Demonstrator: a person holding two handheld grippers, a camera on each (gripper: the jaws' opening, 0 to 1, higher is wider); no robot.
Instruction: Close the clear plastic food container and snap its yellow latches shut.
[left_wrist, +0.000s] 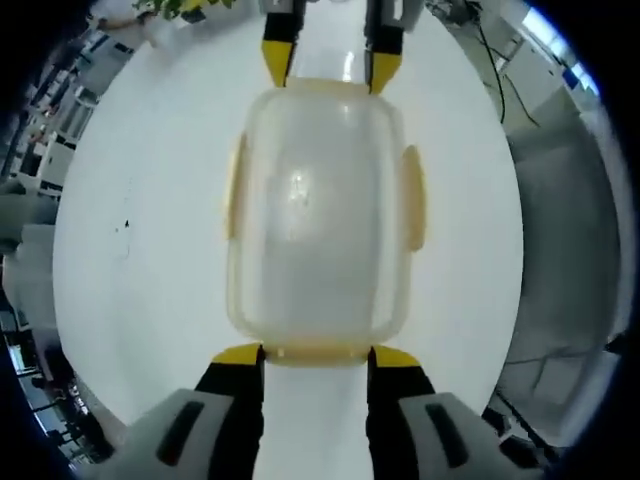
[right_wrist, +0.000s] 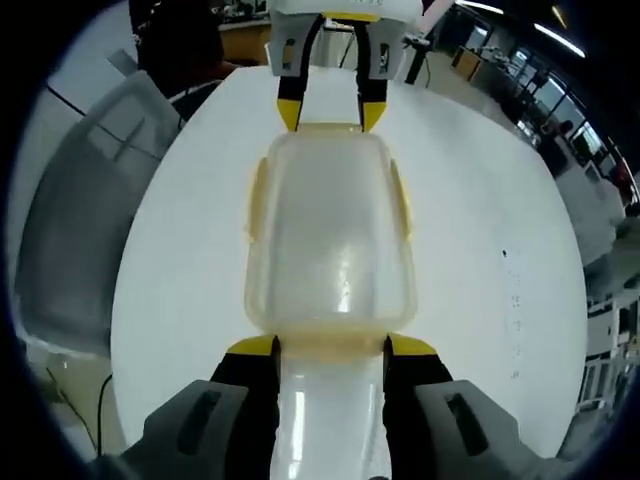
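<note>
The clear plastic container (left_wrist: 315, 215) lies on a white table with its lid on. Pale yellow latches show on its long sides (left_wrist: 413, 195) (left_wrist: 232, 190) and along its near end (left_wrist: 315, 352). My left gripper (left_wrist: 316, 354) is open, its yellow tips at the two corners of that near end latch. My right gripper (left_wrist: 330, 65) stands open at the far end, facing me. In the right gripper view the same container (right_wrist: 330, 240) sits between my right gripper (right_wrist: 331, 347) and the left gripper (right_wrist: 331, 110). I cannot tell whether the latches are snapped.
The round white table (left_wrist: 130, 250) has bare room on both sides of the container. A grey chair (left_wrist: 565, 250) stands beside the table, seen also as a grey chair (right_wrist: 80, 220). A person in dark clothes (right_wrist: 180, 50) is behind the table.
</note>
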